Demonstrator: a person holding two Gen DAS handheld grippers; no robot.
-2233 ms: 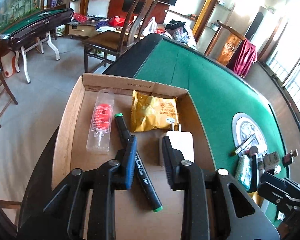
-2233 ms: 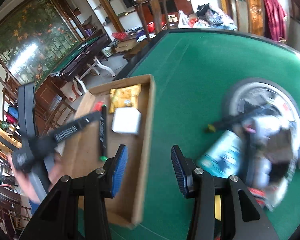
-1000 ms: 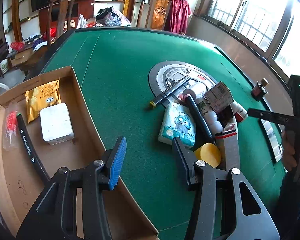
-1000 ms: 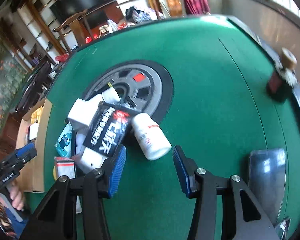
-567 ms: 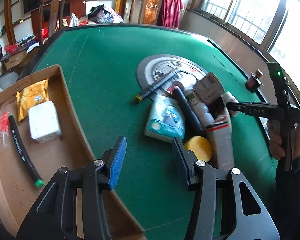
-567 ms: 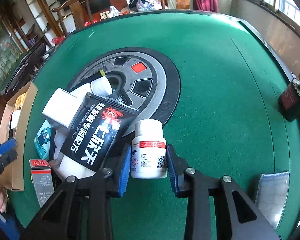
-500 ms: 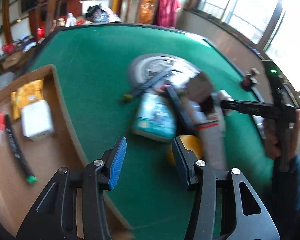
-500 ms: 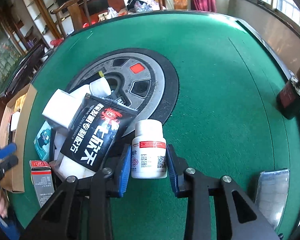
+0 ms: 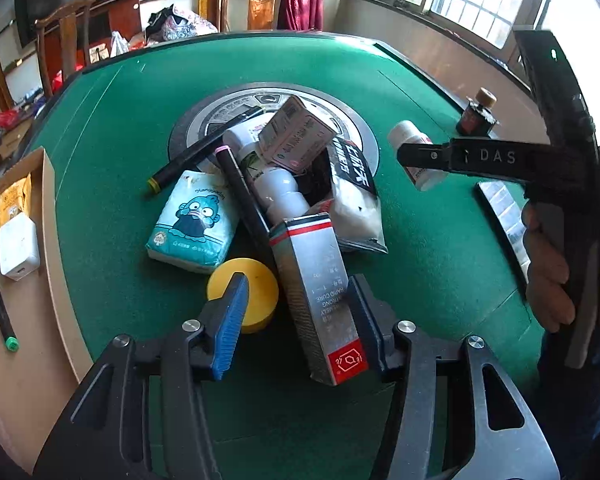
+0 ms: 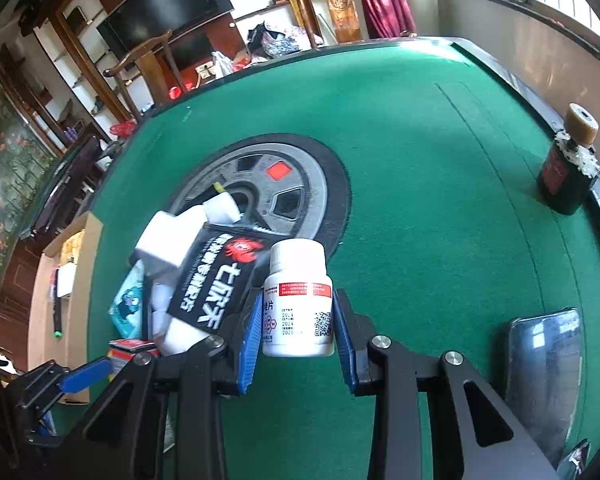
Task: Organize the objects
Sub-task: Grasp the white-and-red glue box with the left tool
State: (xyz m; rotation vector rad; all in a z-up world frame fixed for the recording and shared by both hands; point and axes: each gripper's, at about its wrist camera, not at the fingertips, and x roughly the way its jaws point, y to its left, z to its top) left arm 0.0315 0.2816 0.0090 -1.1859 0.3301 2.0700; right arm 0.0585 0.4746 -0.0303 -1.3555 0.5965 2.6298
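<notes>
In the right wrist view my right gripper (image 10: 298,320) is shut on a white pill bottle (image 10: 298,300) with a red label band, held upright above the green felt. The left wrist view shows the same bottle (image 9: 416,152) off to the right in that gripper (image 9: 410,156), with a person's hand on the handle. My left gripper (image 9: 296,320) hovers over the pile, its jaws opening. A silver box with a red end (image 9: 320,288) lies between its fingers, not pressed, beside a yellow disc (image 9: 256,284). A cardboard box (image 9: 32,320) stands at the left.
The pile holds a teal tissue pack (image 9: 192,224), a black marker (image 9: 204,148), a white bottle (image 9: 278,188), a white carton (image 9: 296,136) and a black packet (image 9: 352,168). A dark corked bottle (image 10: 568,168) and a metal tray (image 10: 544,364) sit near the right rim.
My left gripper swung right from the cardboard box to over the pile. My right gripper shut on the white pill bottle and raised it off the felt.
</notes>
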